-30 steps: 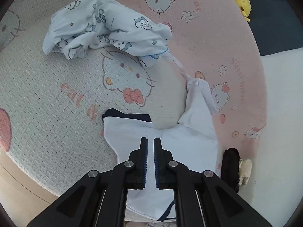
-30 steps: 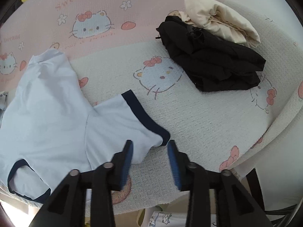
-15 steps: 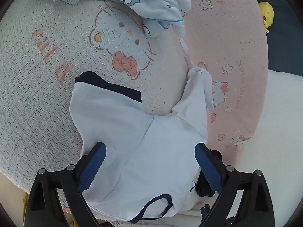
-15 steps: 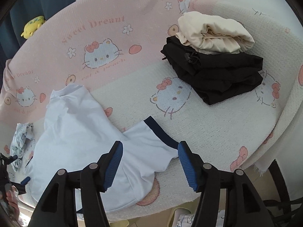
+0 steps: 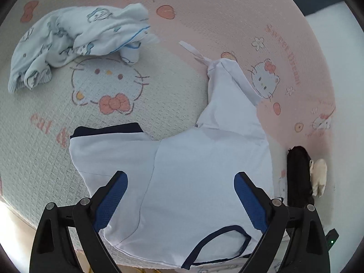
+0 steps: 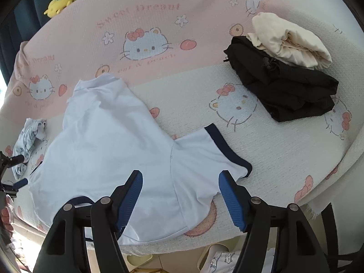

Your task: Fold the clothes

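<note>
Meanwhile, one shirt lies spread out, unfolded.
Both tongs, left (image 5: 180,192) and right (image 6: 180,192), hang spread and empty over the white T-shirt (image 6: 109,141), the right having just been opening. Black (image 6: 284,91) and cream (image 6: 289,39) garments sit folded on the bed (image 6: 273,150); the printed garment (image 5: 68,45) lies crumpled, waiting.

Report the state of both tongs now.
Left tongs: open, holding nothing, above the white shirt.
Right tongs: open, jaws just widened, holding nothing, above the shirt's sleeve.
</note>
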The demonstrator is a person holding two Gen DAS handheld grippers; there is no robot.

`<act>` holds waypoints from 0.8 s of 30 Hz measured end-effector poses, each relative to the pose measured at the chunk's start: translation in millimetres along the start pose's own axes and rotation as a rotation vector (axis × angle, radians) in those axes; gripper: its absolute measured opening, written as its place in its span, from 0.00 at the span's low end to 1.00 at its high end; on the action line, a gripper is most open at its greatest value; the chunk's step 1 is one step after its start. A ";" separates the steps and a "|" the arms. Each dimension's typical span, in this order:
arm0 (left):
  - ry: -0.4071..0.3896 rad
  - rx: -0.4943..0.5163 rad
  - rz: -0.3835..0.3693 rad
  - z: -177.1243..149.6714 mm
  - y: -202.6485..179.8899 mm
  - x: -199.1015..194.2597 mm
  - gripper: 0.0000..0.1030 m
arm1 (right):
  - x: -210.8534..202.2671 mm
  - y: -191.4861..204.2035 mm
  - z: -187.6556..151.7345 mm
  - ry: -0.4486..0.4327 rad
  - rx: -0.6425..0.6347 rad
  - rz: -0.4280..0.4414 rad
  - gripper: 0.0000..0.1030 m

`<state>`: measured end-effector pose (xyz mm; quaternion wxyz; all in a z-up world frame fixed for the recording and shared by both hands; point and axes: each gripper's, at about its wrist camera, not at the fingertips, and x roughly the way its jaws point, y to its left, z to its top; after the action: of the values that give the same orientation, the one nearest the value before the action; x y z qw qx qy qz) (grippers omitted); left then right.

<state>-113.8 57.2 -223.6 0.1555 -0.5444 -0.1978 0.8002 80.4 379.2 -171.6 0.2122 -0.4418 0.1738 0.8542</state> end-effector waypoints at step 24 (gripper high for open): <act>0.020 0.699 0.301 -111.4 -78.3 38.7 0.92 | 26.5 116.2 -71.6 -0.032 -0.593 -0.124 0.67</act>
<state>-21.2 160.0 -253.5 0.2146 -0.4894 0.1707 0.8278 55.5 251.4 -220.1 0.1286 -0.4808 -0.1136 0.8599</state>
